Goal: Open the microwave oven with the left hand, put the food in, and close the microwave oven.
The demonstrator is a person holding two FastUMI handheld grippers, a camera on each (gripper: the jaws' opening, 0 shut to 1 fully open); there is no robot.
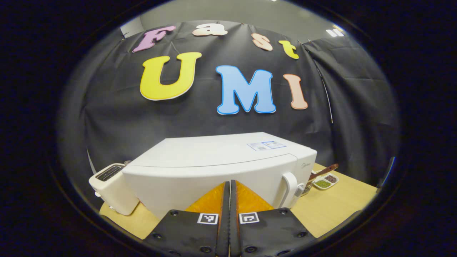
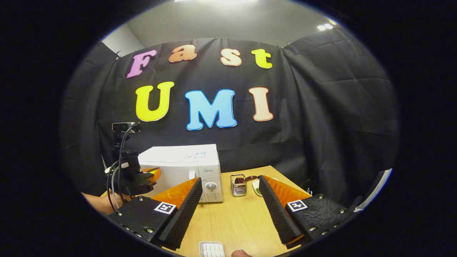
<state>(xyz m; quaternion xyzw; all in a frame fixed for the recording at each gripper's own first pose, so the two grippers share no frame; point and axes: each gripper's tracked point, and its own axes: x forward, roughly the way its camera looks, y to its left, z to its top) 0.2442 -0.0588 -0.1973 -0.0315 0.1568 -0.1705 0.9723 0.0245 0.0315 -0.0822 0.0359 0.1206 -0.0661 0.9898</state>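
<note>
We see the microwave oven (image 1: 217,167) standing on the tabletop (image 2: 235,217) with its door shut, a white toaster (image 1: 112,187) just beside it. Our left gripper (image 1: 229,200) hangs close before the door, jaws closed on nothing, the handle (image 1: 290,189) off to one side. Our right gripper (image 2: 230,203) hovers well back, jaws wide open and empty. Beyond the oven stand a wire basket (image 2: 238,185) holding something dark (we cannot tell what) and a small divided dish (image 1: 325,181) with green and dark bits in separate compartments.
</note>
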